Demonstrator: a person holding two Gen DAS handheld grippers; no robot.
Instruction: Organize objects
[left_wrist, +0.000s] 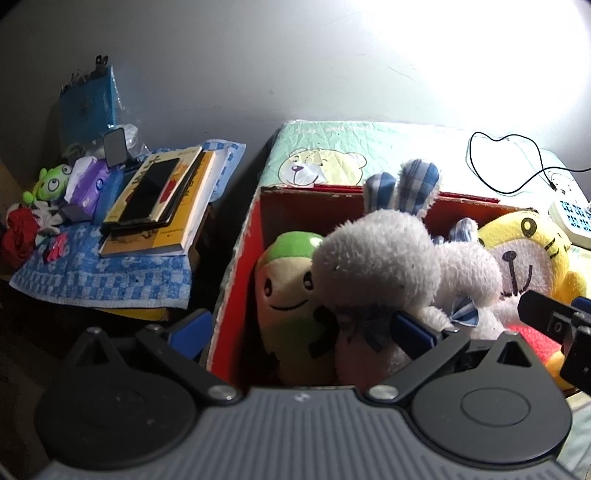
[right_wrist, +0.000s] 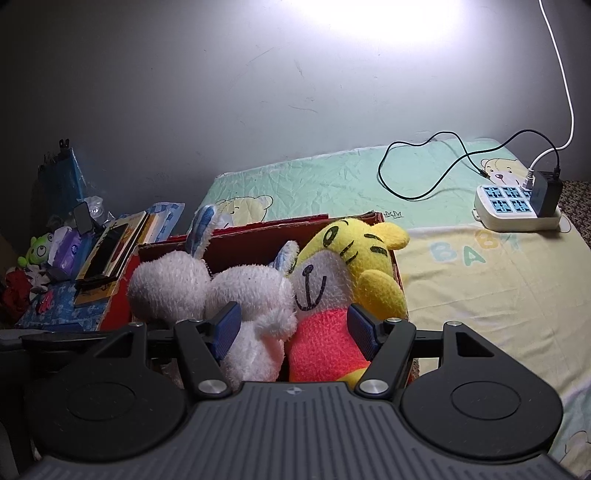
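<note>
1. Plush toys are what I'm sorting, and they're packed into the red cardboard box (right_wrist: 258, 236) sitting on the bed (right_wrist: 480, 288).
2. My left tongs (left_wrist: 295, 328) are spread wide over the box, one pad out past its left wall, the other brushing the white rabbit (left_wrist: 388, 258). They're holding nothing.
3. My right tongs (right_wrist: 291, 328) are parted too, straddling the rabbit's lower body and the tiger's (right_wrist: 343, 266) orange belly without pinching either.
4. Step in hand, as I judge it: settling or picking among toys already in the box. Whether one comes out or gets pushed deeper, I cannot say.
5. Next move calls for choosing one toy, centring a pair of pads on it alone, and closing gently, since the plush is soft and crowded together.
6. Count in the box: three toys in sight, one white rabbit with blue checked ears, one yellow tiger, one green-capped smiling plush (left_wrist: 291, 291).
7. Off to the side on the tabletop (left_wrist: 110, 280): one green frog toy (left_wrist: 51, 181), a stack of books (left_wrist: 162, 206), one tissue pack (left_wrist: 88, 184).
8. On the bed: one power strip (right_wrist: 513, 206), with one black cable (right_wrist: 417, 162).
</note>
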